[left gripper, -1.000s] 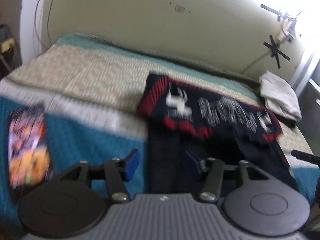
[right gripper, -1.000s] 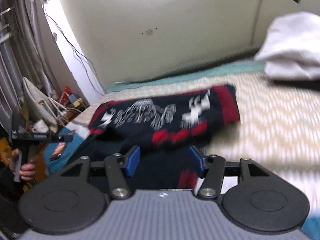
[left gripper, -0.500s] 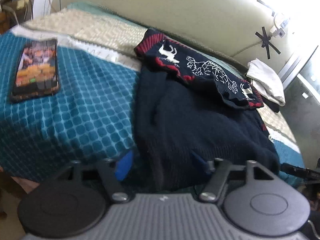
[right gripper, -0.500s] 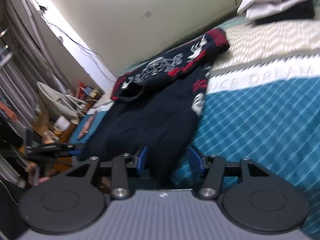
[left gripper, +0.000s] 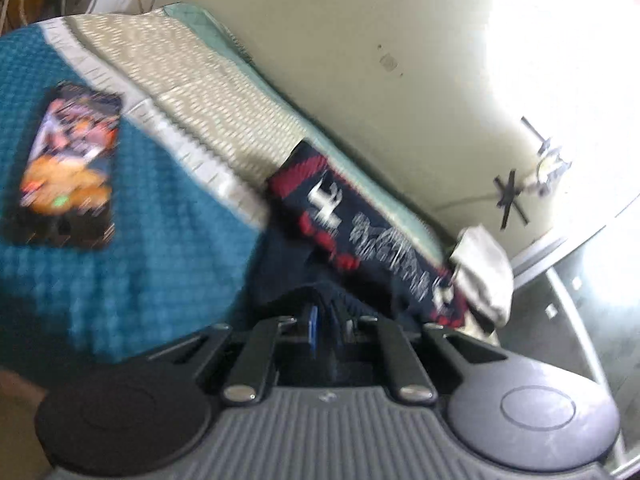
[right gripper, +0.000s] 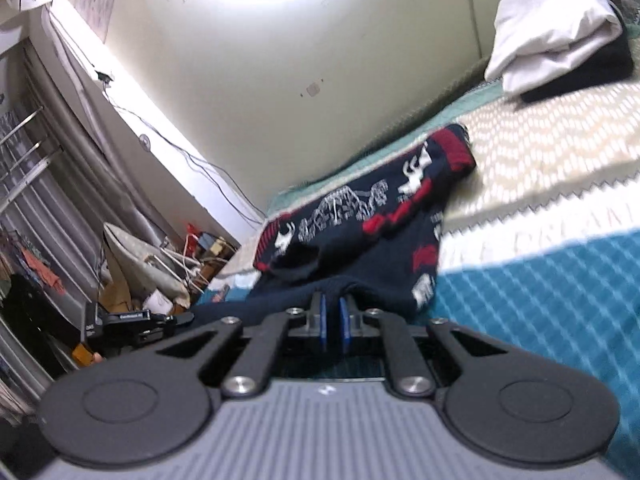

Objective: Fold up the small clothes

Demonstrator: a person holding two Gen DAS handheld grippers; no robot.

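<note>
A navy knit sweater point(left gripper: 360, 232) with red trim and white figures lies on the bed, its patterned part folded back toward the wall. In the left wrist view my left gripper point(left gripper: 326, 320) is shut on the sweater's near navy edge, which bunches up between the blue pads. The right wrist view shows the same sweater point(right gripper: 360, 216) from its other side. There the jaws of my right gripper point(right gripper: 332, 320) are closing, and the blue pads pinch the near navy hem between them. Both views are tilted.
A phone point(left gripper: 68, 168) with a lit screen lies on the teal bedspread point(left gripper: 140, 280) left of the sweater. Folded white clothes point(right gripper: 552, 28) sit at the bed's far right by the wall. An ironing board point(right gripper: 140, 256) and clutter stand off the bed's left side.
Both grippers were open over the sweater's near edge and have shut on it. Both views have rolled, and the sweater's hem now bunches at the pads.
</note>
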